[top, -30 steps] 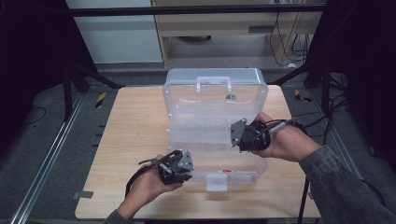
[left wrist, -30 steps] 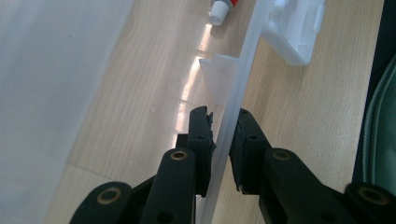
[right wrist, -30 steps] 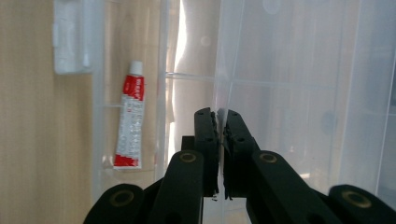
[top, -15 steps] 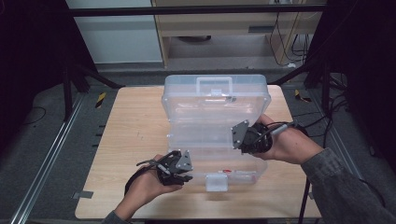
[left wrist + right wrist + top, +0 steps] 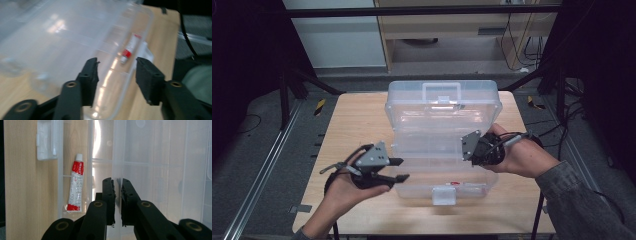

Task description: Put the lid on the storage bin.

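Our right tool (image 5: 116, 191) pinches the clear storage box's lid (image 5: 160, 157) edge; left tool (image 5: 116, 75) wide, nr box's front-left corner w/ glue tube (image 5: 75, 183).

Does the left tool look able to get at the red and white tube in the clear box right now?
Probably yes. The left tool is open and aimed at the tube, which lies uncovered in the box near the front wall; that low wall seems the only obstacle.

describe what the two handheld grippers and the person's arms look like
Both are black. The left gripper has two blocky black fingers, brass-coloured pivot screws, a grey three-cornered plate and a trailing cable. The right gripper matches it. The right arm wears a grey sleeve.
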